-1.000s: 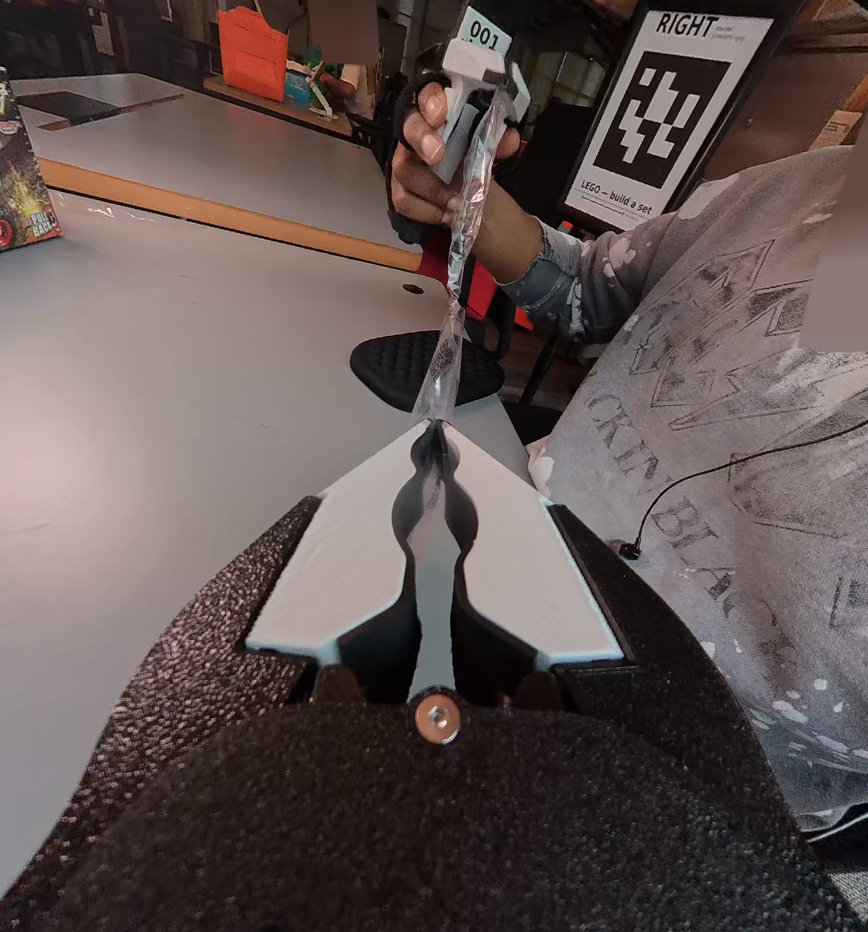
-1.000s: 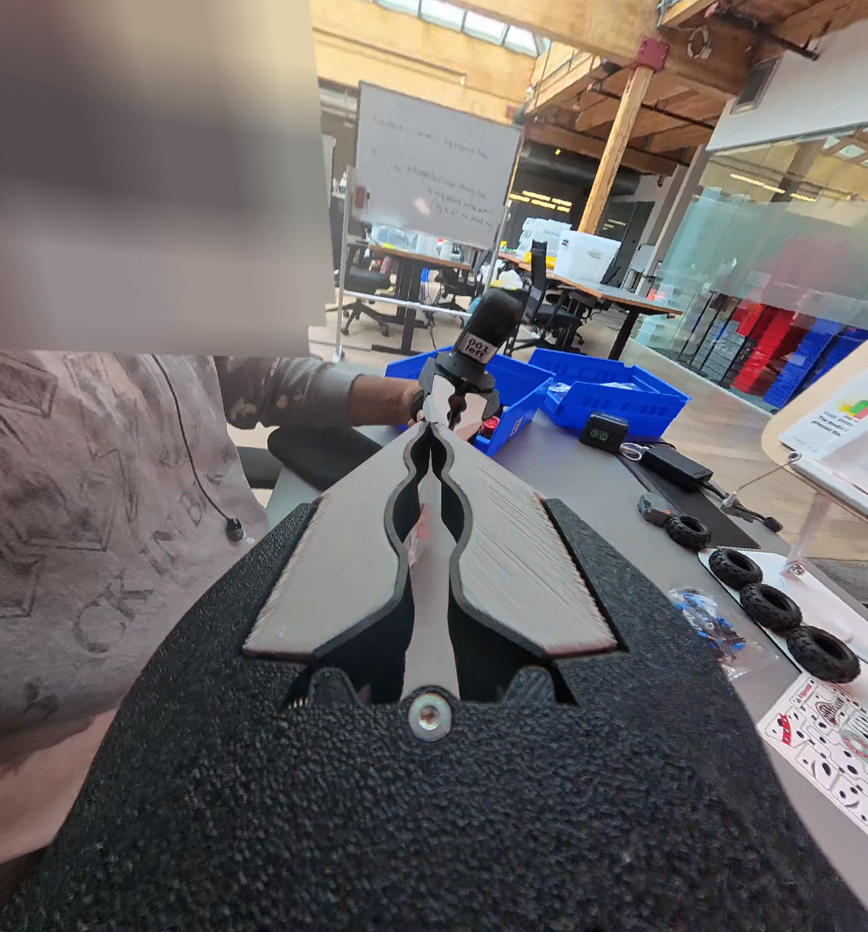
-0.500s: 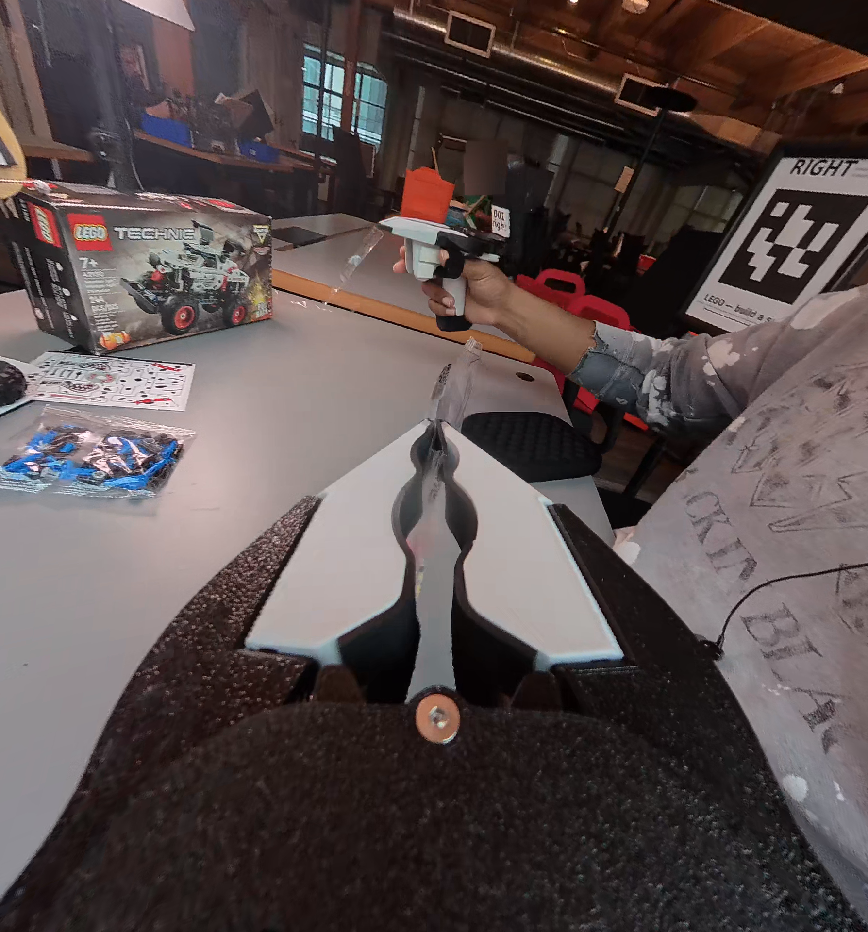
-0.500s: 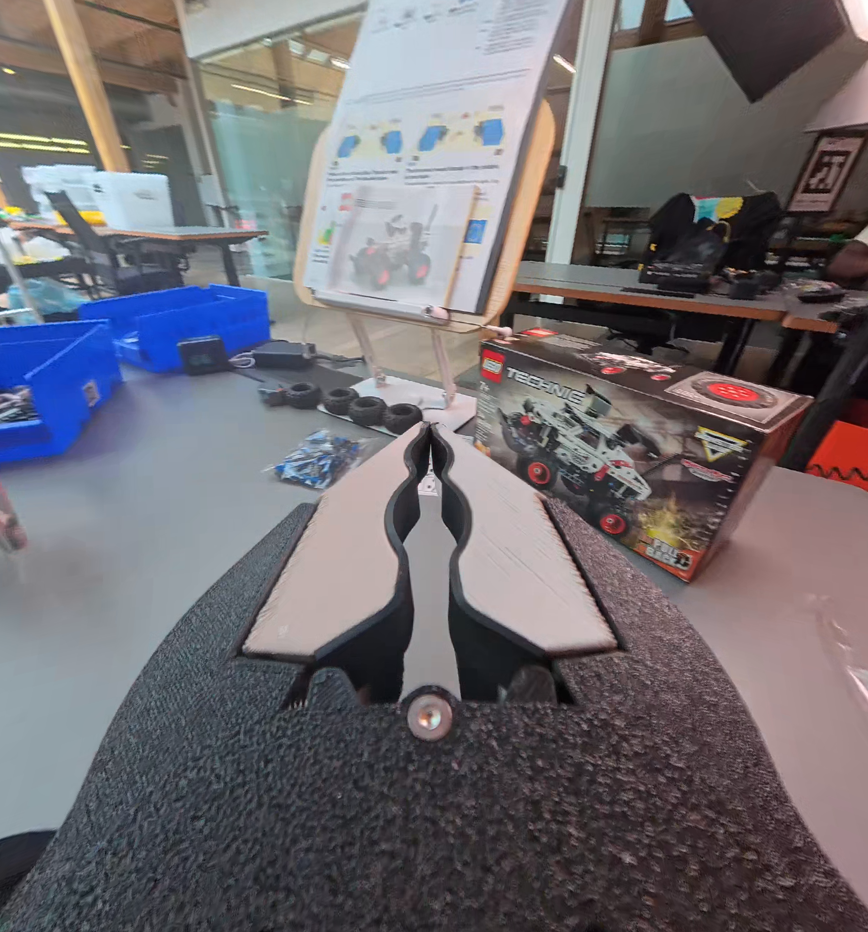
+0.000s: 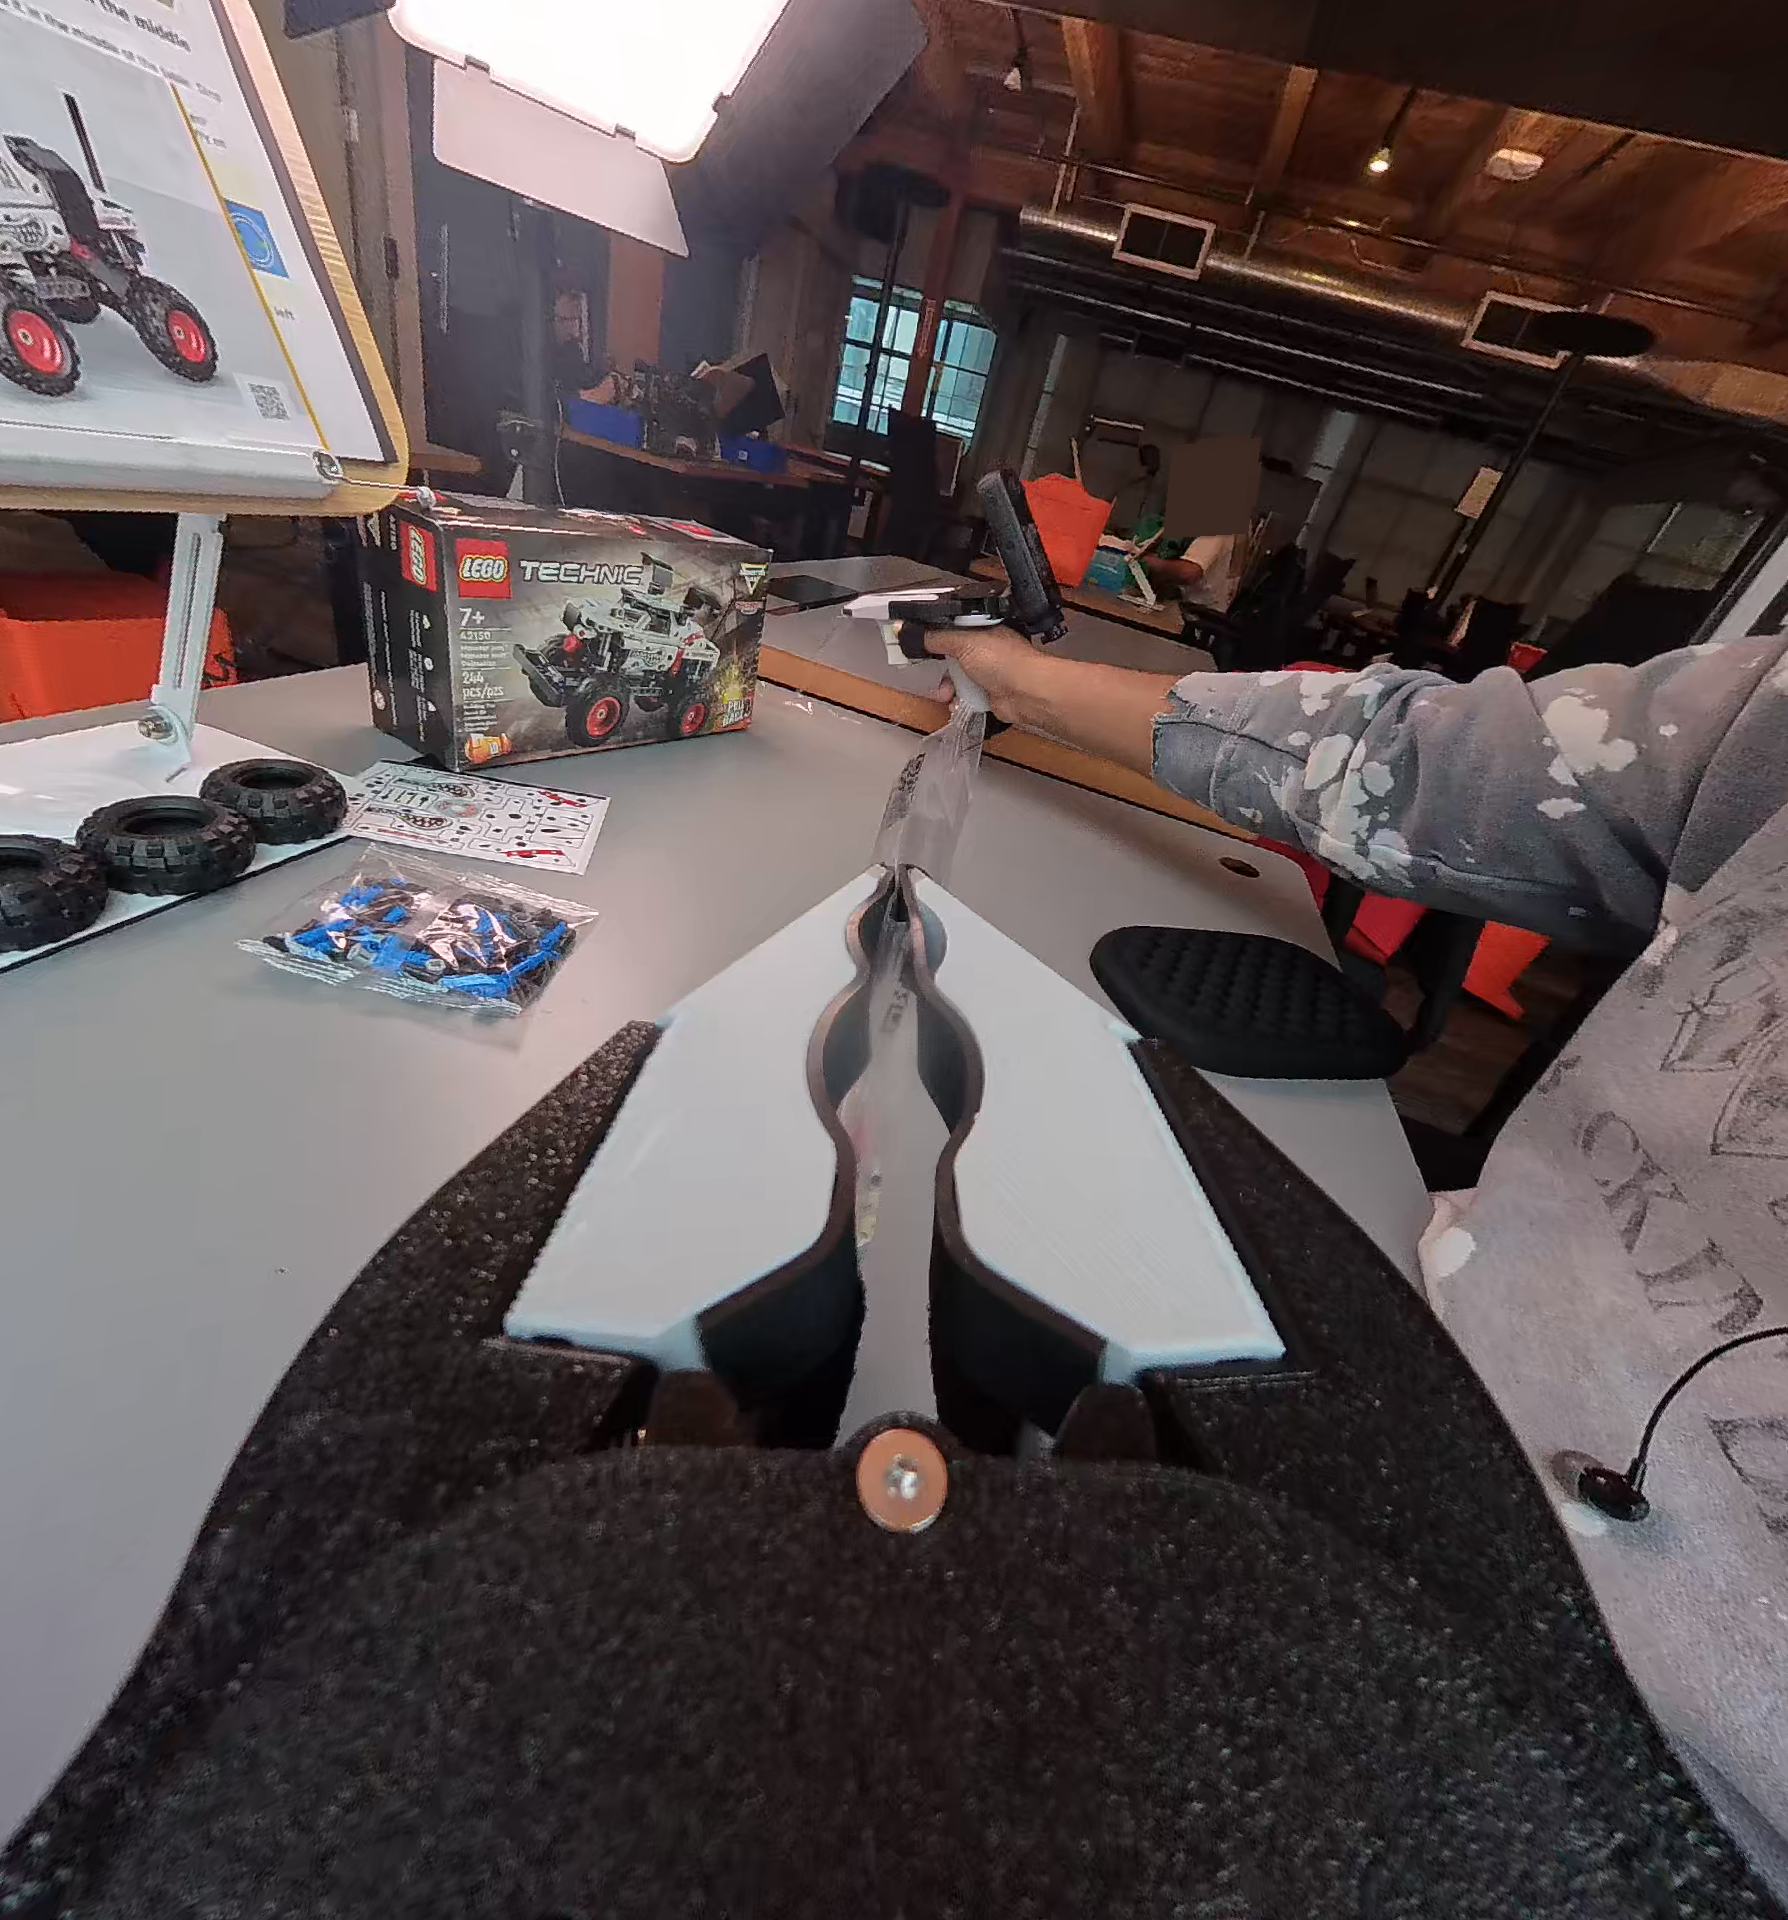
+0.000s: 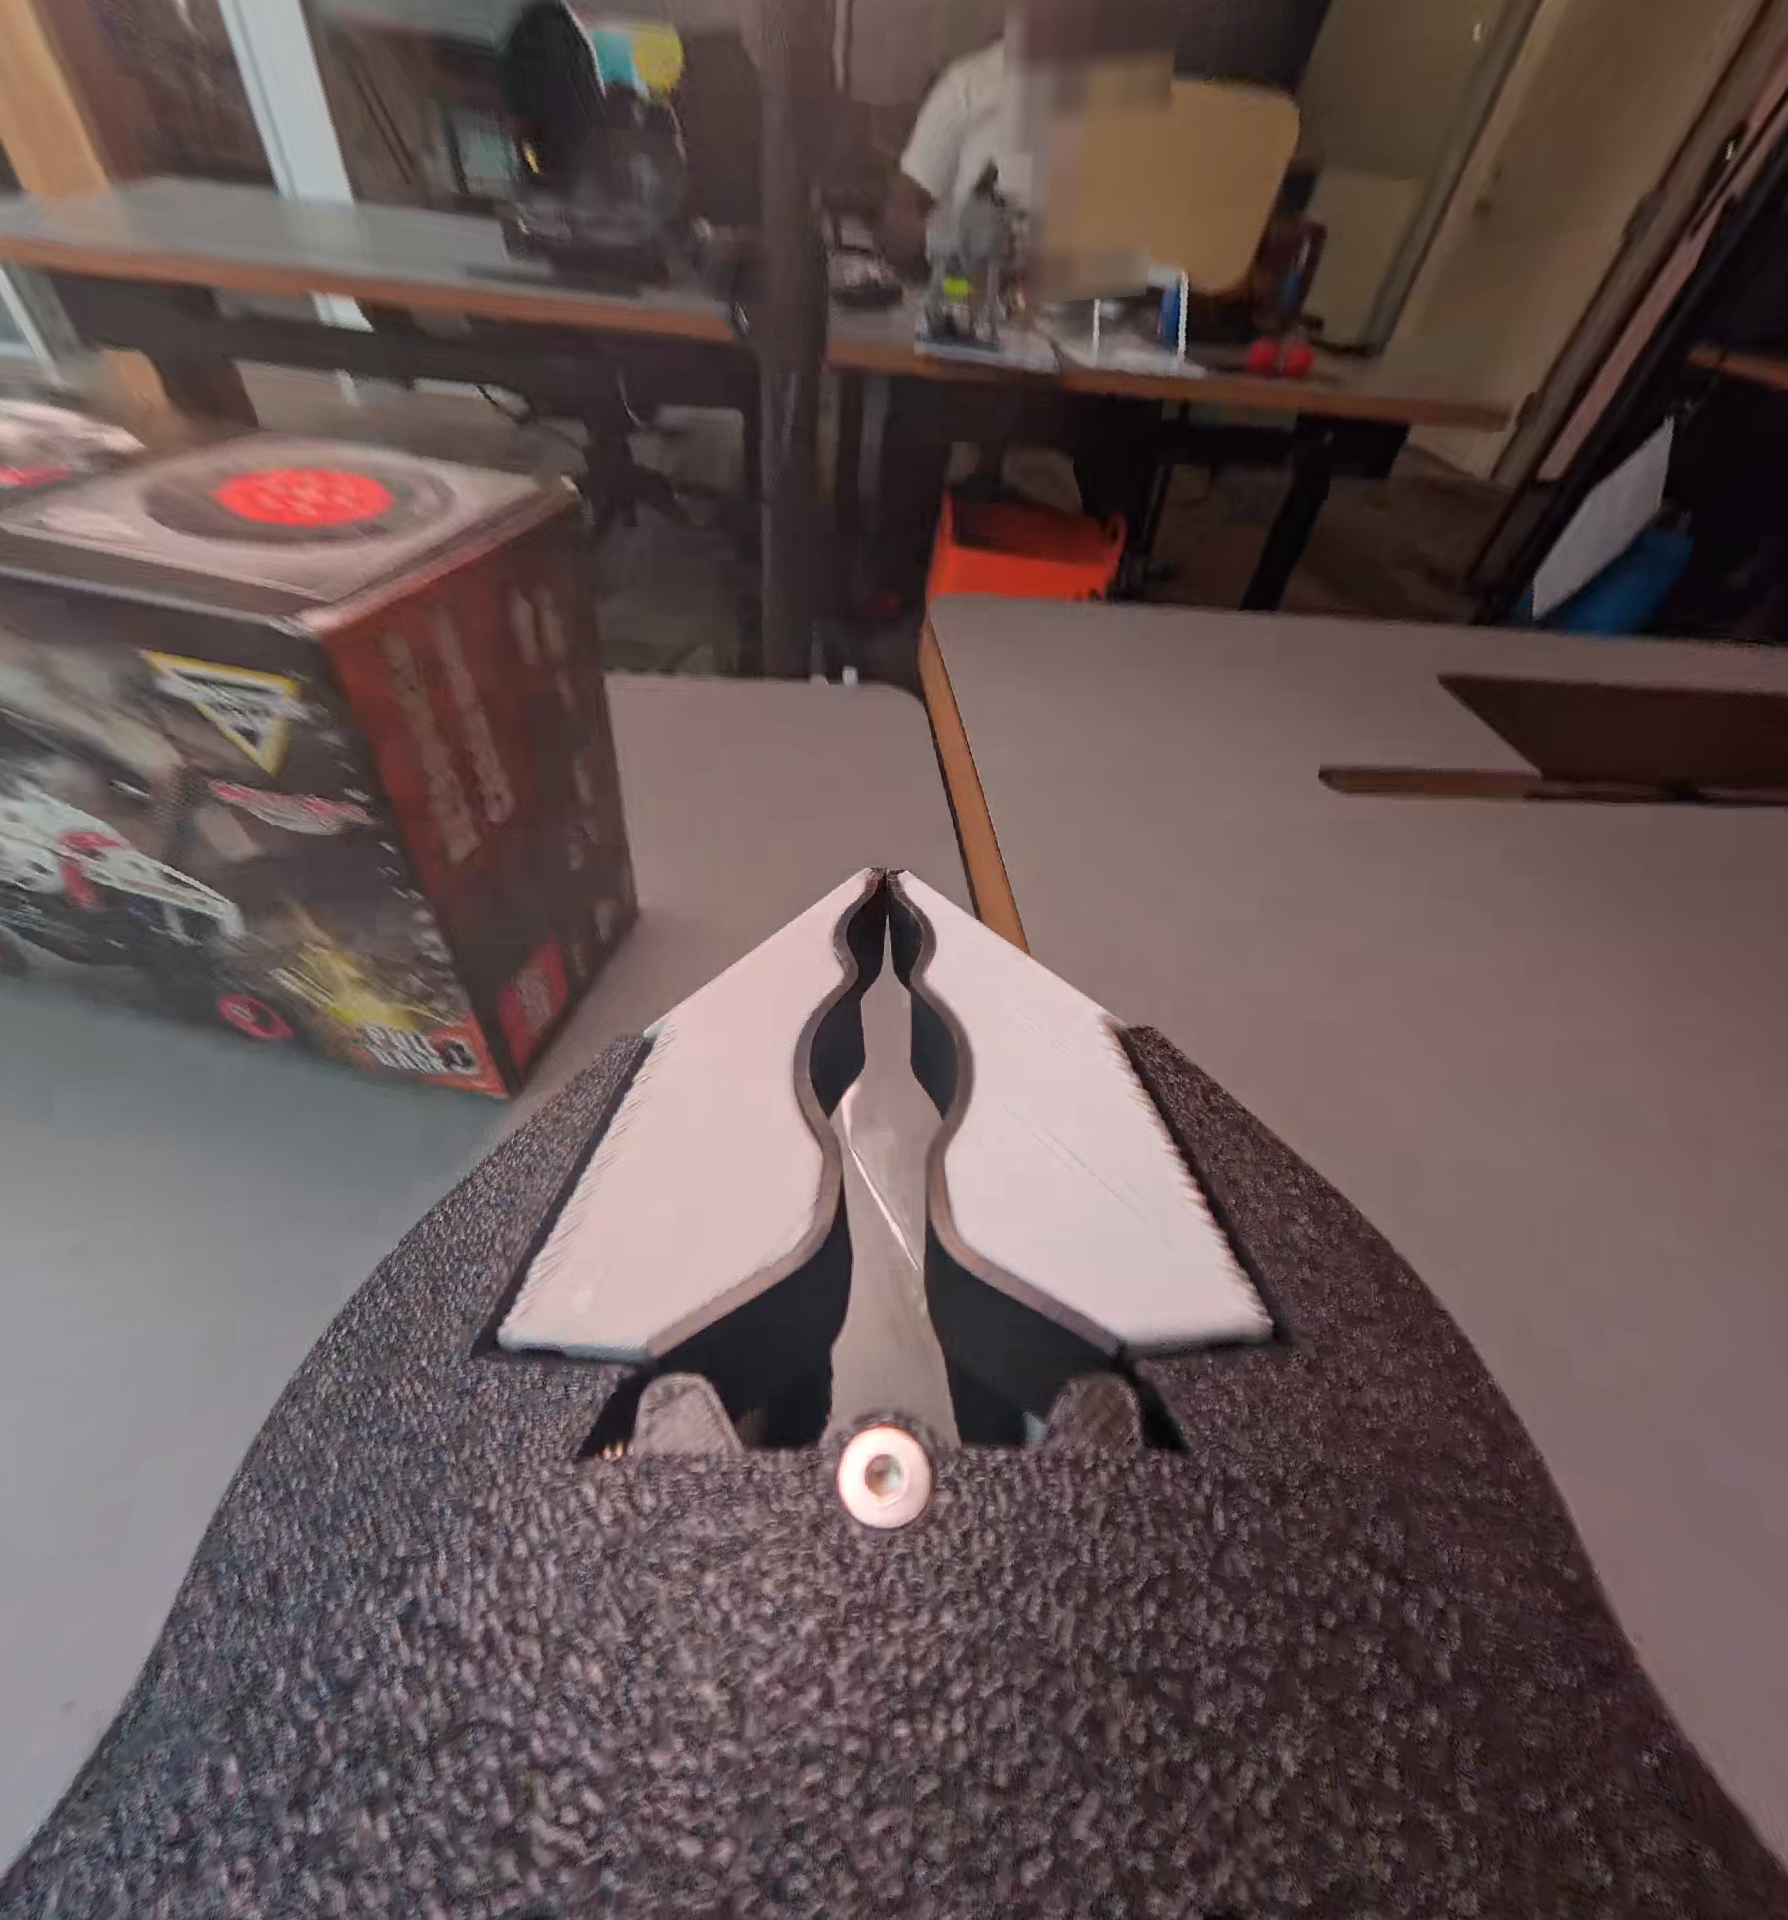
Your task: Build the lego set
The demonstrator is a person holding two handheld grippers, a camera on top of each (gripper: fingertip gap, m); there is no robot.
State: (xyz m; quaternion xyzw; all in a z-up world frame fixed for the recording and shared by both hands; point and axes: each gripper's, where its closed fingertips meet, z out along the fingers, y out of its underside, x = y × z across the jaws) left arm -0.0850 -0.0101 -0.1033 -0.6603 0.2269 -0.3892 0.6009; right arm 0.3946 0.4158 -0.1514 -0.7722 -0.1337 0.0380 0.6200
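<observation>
Two grippers | left gripper (image 5: 895, 894) clamps clear bag (image 5: 929, 795) | right gripper (image 6: 885, 883) closed on plastic strip (image 6: 885, 1153) | box (image 5: 568, 629) beyond

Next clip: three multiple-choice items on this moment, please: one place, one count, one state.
1. Where does the small clear bag of blue and black pieces lie?
A on the box
B on the grey table, beside the white sticker sheet
C in a bin
2. How many black rubber tyres show?
A two
B three
C five
3. The left tool is:
A open
B shut on nothing
C shut on a long clear plastic bag

B: it rests on the tabletop by the sheet.
B: three sit in a row.
C: film is pinched at its tips.
</observation>
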